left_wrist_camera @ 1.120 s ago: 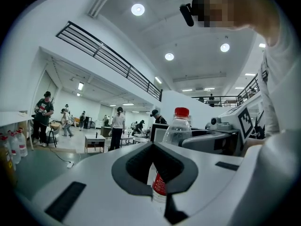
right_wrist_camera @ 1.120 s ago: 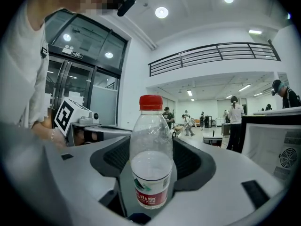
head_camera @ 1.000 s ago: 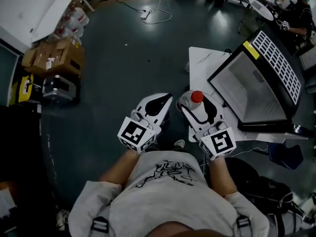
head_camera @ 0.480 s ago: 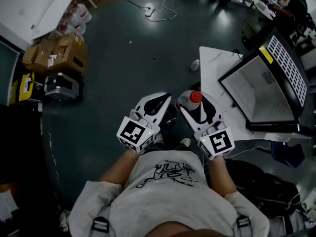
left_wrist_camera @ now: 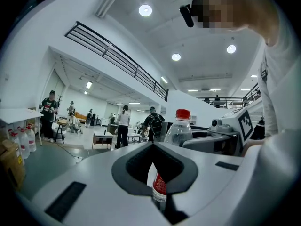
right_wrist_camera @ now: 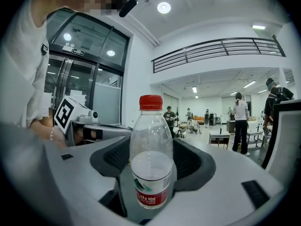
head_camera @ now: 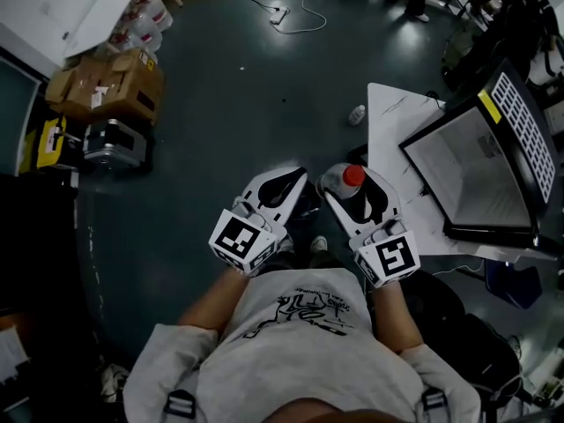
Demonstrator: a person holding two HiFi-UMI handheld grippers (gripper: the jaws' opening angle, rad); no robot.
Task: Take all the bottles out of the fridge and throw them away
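Note:
A clear plastic bottle (head_camera: pixel 352 178) with a red cap stands upright between the jaws of my right gripper (head_camera: pixel 349 186), which is shut on it. In the right gripper view the bottle (right_wrist_camera: pixel 150 126) fills the middle of the right gripper (right_wrist_camera: pixel 151 150), red-and-white label low on its body. My left gripper (head_camera: pixel 292 181) hangs just left of it, shut with nothing in it. In the left gripper view the bottle (left_wrist_camera: pixel 179 128) shows past the closed left gripper (left_wrist_camera: pixel 153 147). The open black fridge (head_camera: pixel 480 170) with a white inside lies at the right on a white table (head_camera: pixel 388 122).
Another small bottle (head_camera: pixel 357 115) lies on the dark floor by the table's left edge. Cardboard boxes (head_camera: pixel 110 82) and a black case (head_camera: pixel 115 144) sit at the left. A power strip with cable (head_camera: pixel 282 14) lies far ahead. People stand in the distance.
The fridge and table have slid to the right in the head view as the person turns away. Both grippers keep their pose, and the bottle stays in the right one.

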